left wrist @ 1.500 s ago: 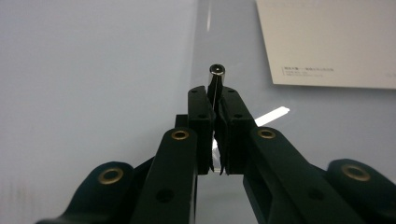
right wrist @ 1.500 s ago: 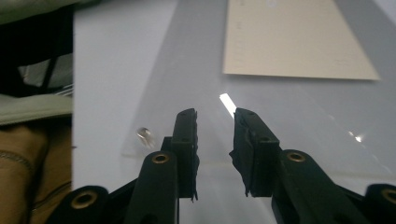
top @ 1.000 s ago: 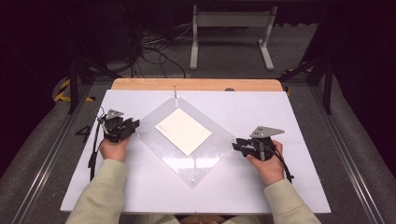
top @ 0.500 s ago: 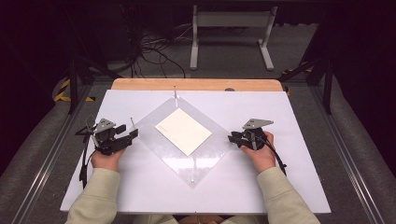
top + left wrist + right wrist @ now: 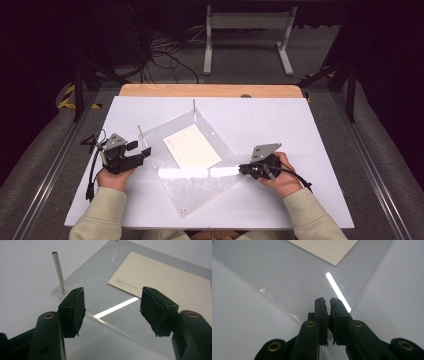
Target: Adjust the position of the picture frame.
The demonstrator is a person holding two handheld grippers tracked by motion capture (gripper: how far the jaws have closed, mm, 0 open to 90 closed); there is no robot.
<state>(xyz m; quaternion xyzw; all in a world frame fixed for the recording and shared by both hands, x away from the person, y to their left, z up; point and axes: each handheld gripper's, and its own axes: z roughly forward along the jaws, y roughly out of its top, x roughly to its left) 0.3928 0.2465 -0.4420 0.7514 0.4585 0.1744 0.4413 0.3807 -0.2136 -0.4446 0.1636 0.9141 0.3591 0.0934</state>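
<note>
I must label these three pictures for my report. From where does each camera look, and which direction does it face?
High view: above the person's side, facing forward and down on the table; forearms, hands, left gripper, right gripper.
Left gripper view: along open jaws toward the clear plate, card, metal post.
Right gripper view: along shut jaws over the plate's corner.
All share plate and card.

The tabletop (image 5: 300, 125) is seen from above and from the person's side, looking forward and down. The clear acrylic sheet (image 5: 200, 170) is viewed closely along the jaws from each gripper camera, at opposite corners; sheet and cream card (image 5: 192, 146) are shared by all views.
</note>
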